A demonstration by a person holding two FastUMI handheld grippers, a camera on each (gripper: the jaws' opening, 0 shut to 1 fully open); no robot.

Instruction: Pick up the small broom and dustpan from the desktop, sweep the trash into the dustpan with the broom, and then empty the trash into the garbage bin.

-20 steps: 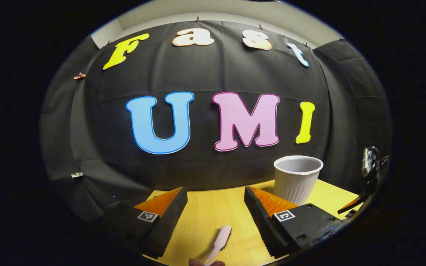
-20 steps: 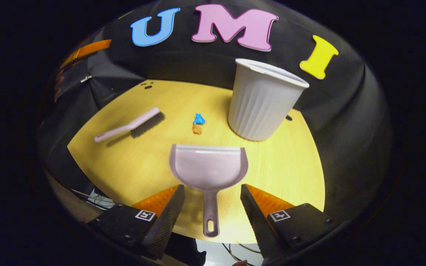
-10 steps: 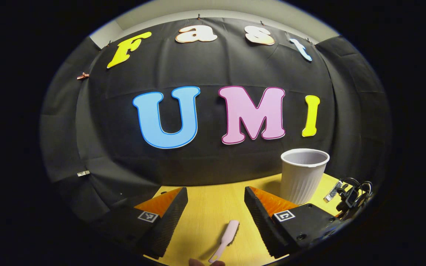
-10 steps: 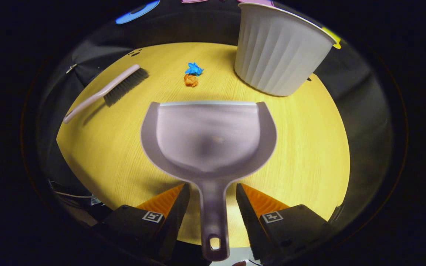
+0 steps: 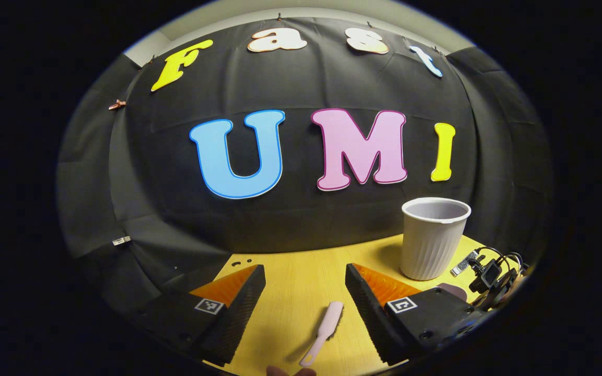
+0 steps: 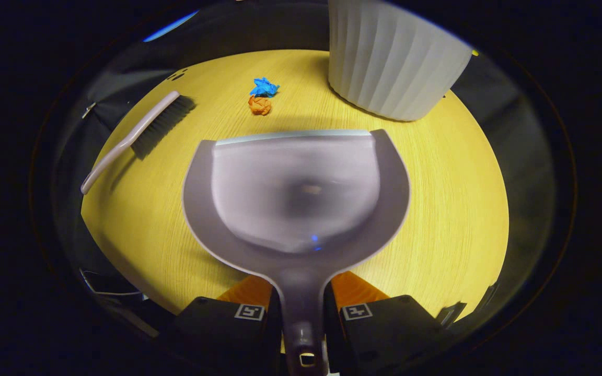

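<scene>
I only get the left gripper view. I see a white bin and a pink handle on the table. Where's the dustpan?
Observer: In the right gripper view, the dustpan sits straight ahead, and the right gripper has both fingers closed on its handle.
Operator: Is there any trash?
Observer: Yes, a blue scrap and an orange scrap lie just past the dustpan's front edge.
Operator: What's my pink handle part of?
Observer: It's the broom. Its far end has dark bristles, and it lies left of the scraps.
</scene>
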